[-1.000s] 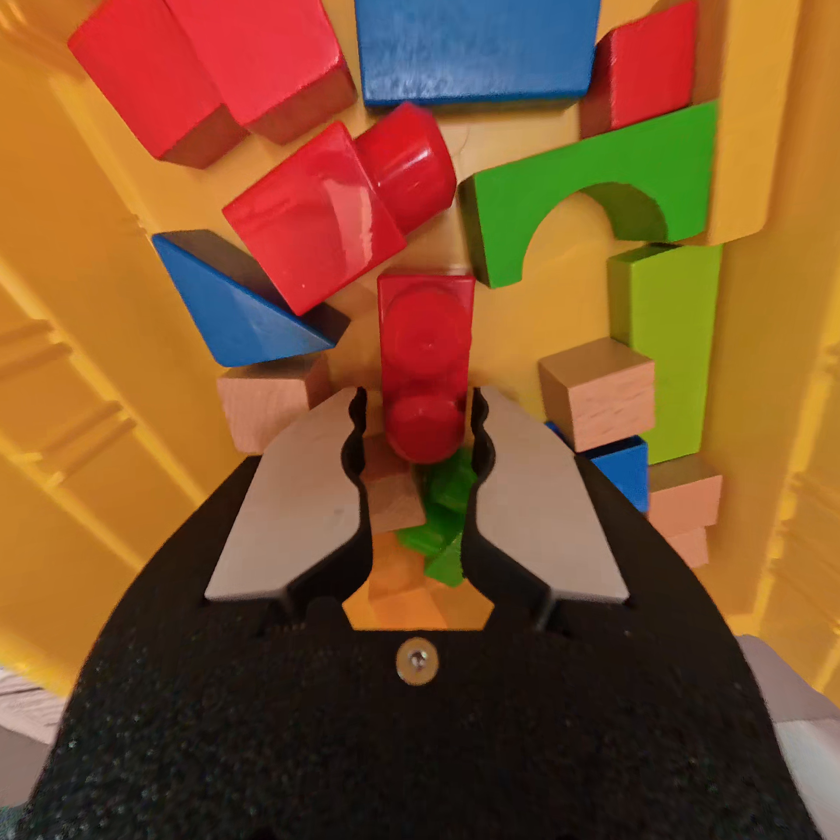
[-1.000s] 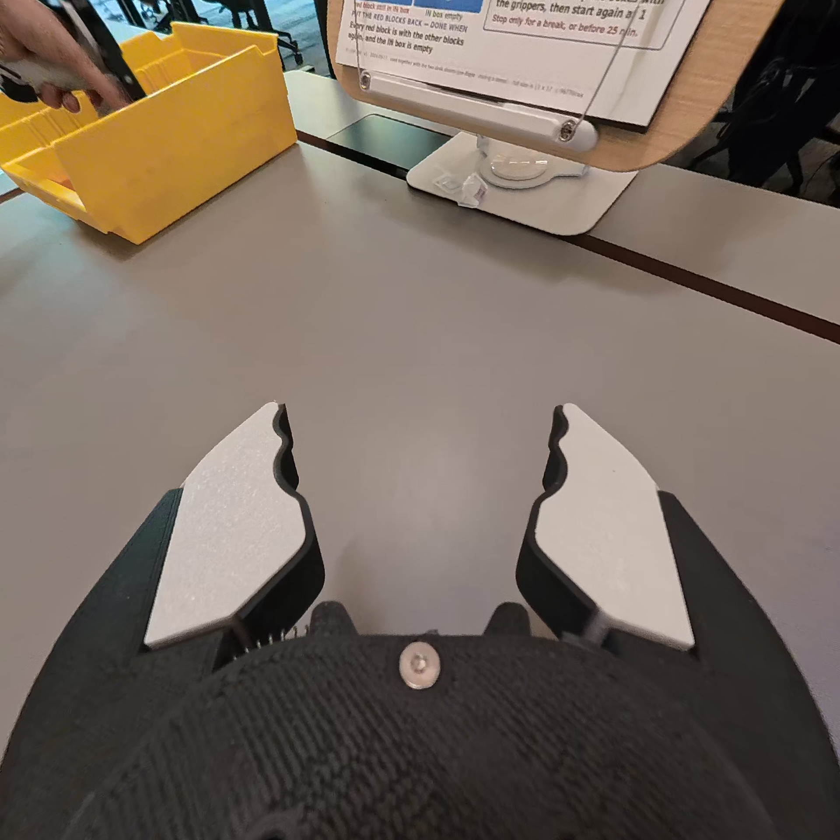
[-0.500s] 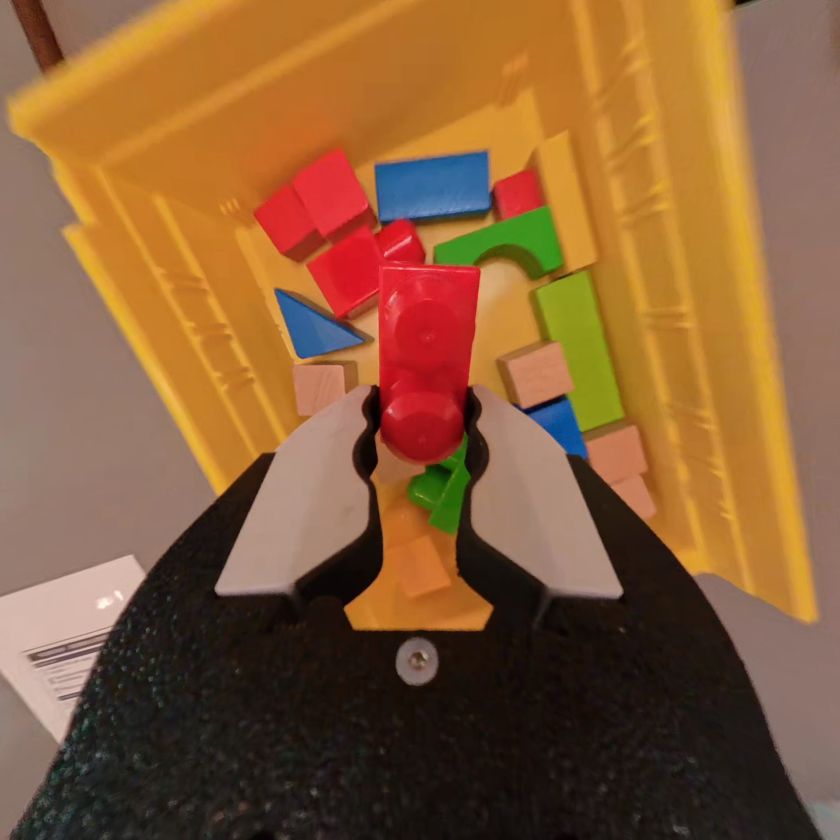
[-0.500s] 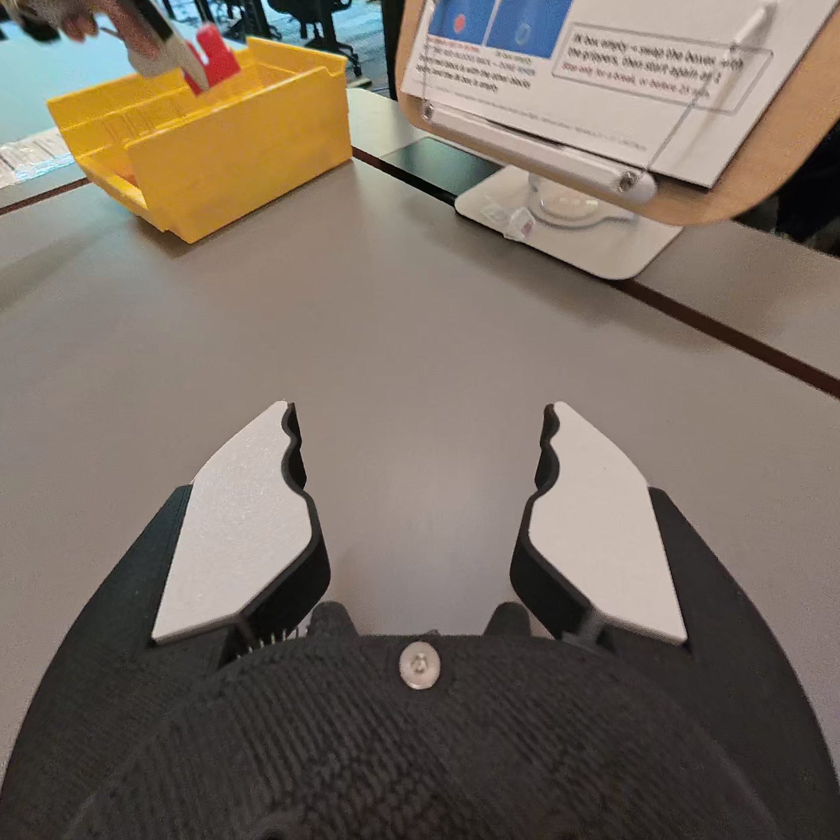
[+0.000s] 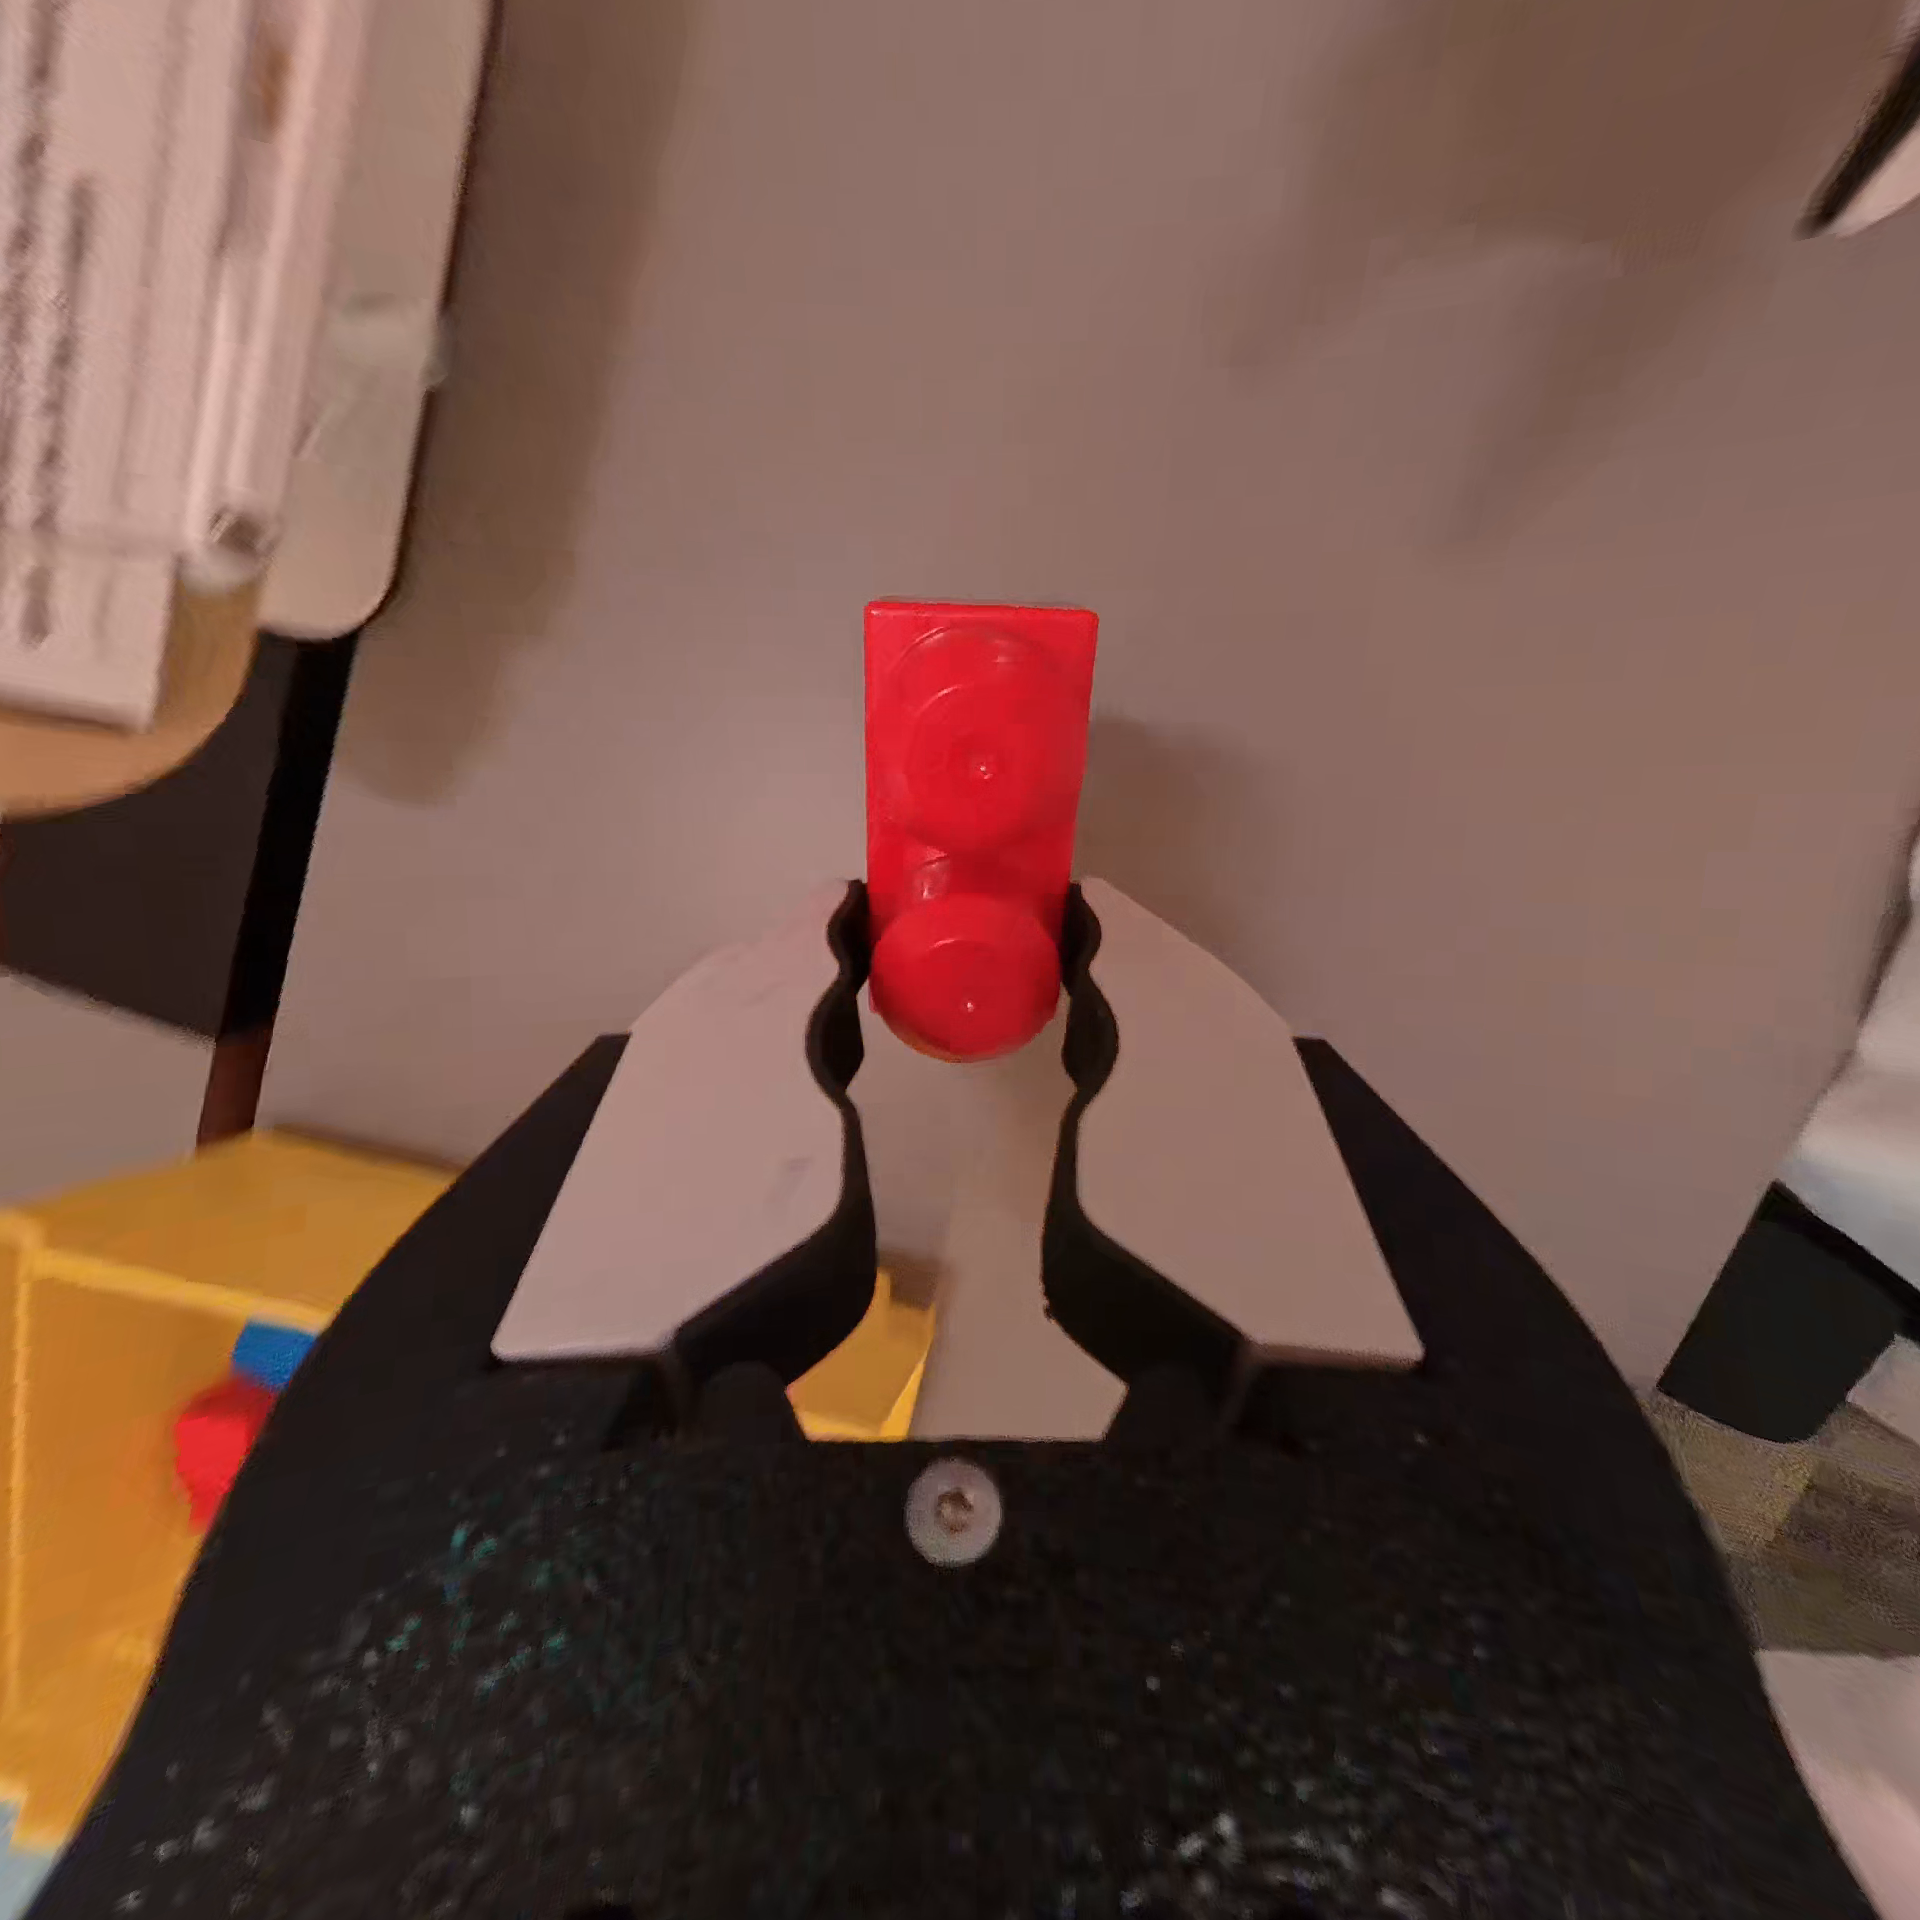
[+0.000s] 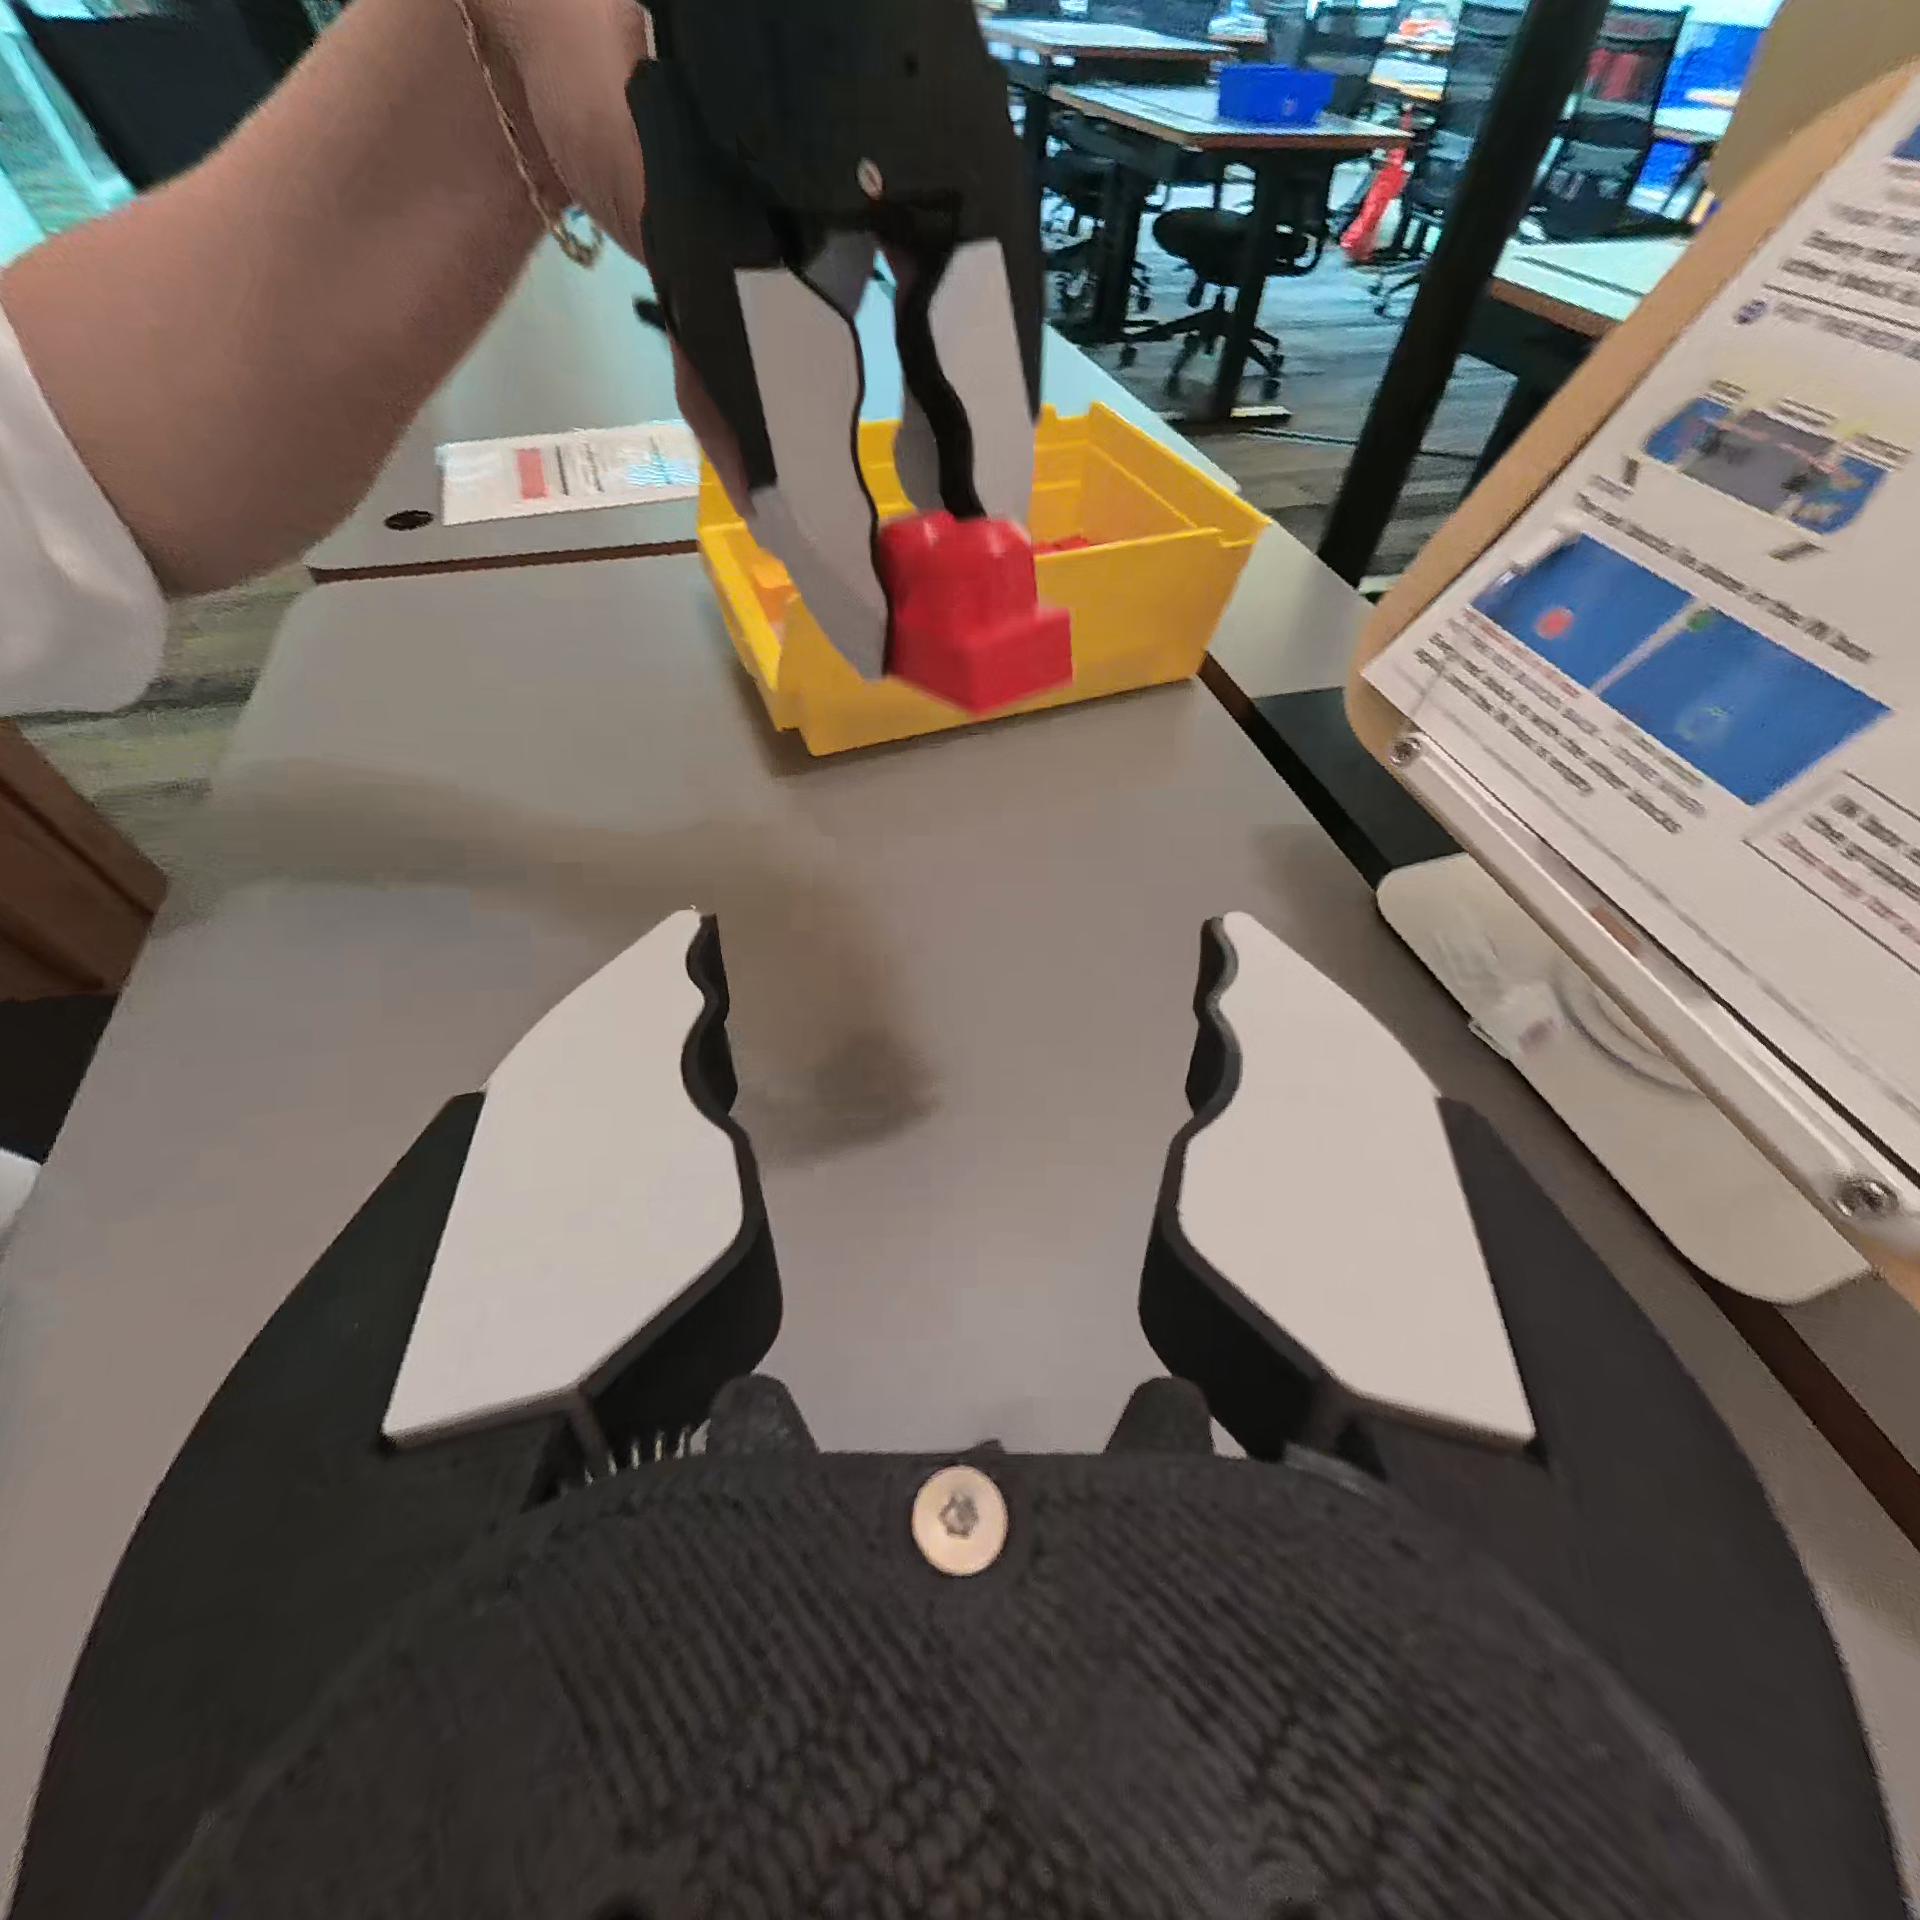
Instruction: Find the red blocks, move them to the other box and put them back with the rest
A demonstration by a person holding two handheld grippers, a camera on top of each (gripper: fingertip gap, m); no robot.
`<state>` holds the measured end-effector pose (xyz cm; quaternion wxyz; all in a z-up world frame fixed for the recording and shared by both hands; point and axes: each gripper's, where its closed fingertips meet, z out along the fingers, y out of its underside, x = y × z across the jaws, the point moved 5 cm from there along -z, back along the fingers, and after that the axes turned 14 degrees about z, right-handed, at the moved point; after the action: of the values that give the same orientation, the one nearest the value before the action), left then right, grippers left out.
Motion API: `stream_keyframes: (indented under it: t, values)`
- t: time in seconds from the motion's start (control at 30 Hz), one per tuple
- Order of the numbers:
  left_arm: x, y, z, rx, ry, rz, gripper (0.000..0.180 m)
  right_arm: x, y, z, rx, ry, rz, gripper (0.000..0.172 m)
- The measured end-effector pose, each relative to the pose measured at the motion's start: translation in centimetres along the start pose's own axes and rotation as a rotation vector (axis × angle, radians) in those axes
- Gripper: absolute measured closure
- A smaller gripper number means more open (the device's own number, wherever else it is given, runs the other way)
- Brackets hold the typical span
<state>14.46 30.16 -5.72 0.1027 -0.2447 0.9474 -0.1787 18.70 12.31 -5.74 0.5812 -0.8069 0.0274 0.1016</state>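
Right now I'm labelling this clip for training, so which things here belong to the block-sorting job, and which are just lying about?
Part of the job:
- red block, clamped between the left gripper's fingers, above the table
- yellow box with other blocks
- right gripper, open, holding nothing

Just lying about:
- instruction board on its stand
- printed sheet beyond the box
- chairs and tables behind

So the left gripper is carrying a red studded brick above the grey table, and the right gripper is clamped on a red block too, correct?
Not quite. The right gripper holds nothing: its jaws stand wide open over the bare grey table, as the right wrist view shows. The rest is right: the left gripper is clamped on the red studded brick above the table.
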Motion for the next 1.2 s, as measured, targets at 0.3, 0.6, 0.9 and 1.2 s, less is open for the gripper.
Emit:
stream_keyframes:
  t: [0.3, 0.6, 0.9, 1.2]
  values:
    - [3.9, -7.8, 2.4, 0.097, 0.18, 0.234, 0.145, -1.2, 0.0, 0.1, -0.024, -0.118, -0.066, 0.105]
    - [4.6, -9.3, 3.3, 0.119, 0.166, 0.243, 0.145, -0.7, 0.3, -0.9, -0.018, -0.096, -0.021, 0.136]
    - [3.9, -7.8, 5.0, 0.271, -0.153, -0.055, 0.123, 8.6, -1.6, -17.5, 0.276, 0.708, 0.199, 0.136]
    - [5.6, -5.7, 7.3, 0.386, -0.153, -0.199, 0.132, 17.6, 7.7, -33.6, 0.071, 1.332, 0.419, 0.135]
